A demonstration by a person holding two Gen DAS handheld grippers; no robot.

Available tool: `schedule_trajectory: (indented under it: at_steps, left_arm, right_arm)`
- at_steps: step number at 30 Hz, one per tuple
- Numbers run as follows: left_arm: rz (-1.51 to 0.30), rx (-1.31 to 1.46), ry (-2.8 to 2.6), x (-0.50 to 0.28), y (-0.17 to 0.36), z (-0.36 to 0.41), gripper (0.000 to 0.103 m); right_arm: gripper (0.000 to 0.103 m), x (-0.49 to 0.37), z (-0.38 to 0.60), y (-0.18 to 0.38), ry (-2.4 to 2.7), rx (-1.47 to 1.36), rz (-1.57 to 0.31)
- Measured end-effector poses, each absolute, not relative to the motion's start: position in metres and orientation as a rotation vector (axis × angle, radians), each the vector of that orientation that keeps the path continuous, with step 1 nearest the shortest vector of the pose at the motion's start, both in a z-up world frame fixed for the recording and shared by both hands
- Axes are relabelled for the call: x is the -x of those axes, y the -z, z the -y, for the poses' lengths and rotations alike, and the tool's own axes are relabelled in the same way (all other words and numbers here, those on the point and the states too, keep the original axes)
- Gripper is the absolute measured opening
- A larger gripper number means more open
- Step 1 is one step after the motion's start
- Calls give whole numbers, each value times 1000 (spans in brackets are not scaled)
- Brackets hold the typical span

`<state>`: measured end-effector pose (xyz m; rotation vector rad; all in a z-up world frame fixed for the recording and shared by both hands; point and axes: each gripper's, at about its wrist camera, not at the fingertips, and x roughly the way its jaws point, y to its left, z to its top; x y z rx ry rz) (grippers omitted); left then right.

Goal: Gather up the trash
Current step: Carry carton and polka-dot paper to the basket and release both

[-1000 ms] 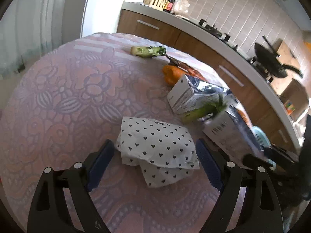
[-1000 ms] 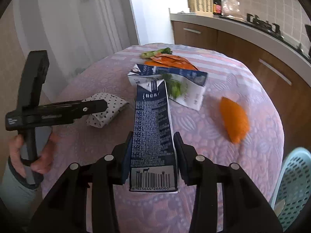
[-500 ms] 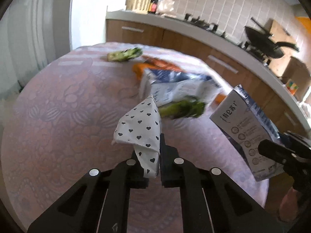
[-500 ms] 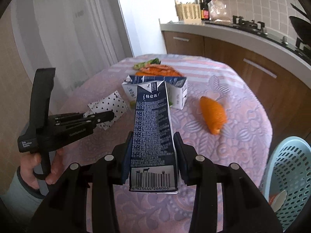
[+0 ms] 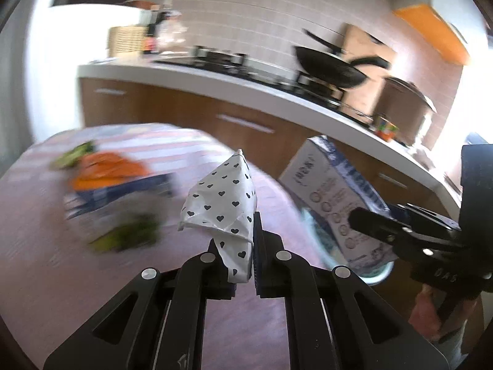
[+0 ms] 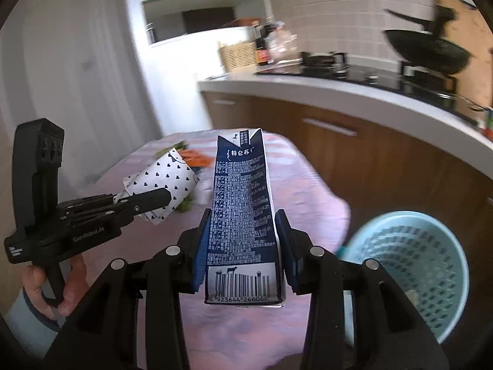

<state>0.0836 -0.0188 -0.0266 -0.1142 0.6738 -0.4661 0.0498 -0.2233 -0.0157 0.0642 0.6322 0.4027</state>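
Observation:
My left gripper is shut on a crumpled white paper with black hearts and holds it up above the table; it also shows in the right wrist view. My right gripper is shut on a dark blue milk carton, held upright in the air; the carton also shows in the left wrist view. A light blue perforated trash basket sits low at the right, beside the table.
On the pink patterned tablecloth lie another blue carton, orange peels and green vegetable scraps, all blurred. A kitchen counter with a stove and black wok runs behind.
Both grippers have lifted and swung right, away from the table toward the basket. The left gripper, open around the paper one second ago, closed on it and raised it.

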Motion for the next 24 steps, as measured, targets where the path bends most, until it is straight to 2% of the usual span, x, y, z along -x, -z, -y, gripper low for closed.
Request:
schedule_trajectory:
  at_steps: [12, 22, 24]
  left_arm:
    - [-755, 11, 688, -114, 46, 156, 6]
    - [-898, -35, 754, -131, 93, 217, 8]
    - [-908, -36, 759, -132, 97, 222, 12]
  right_arm:
    - [37, -46, 346, 36, -149, -203, -647]
    - [37, -72, 404, 91, 45, -325, -838]
    - [37, -76, 405, 97, 62, -334, -853]
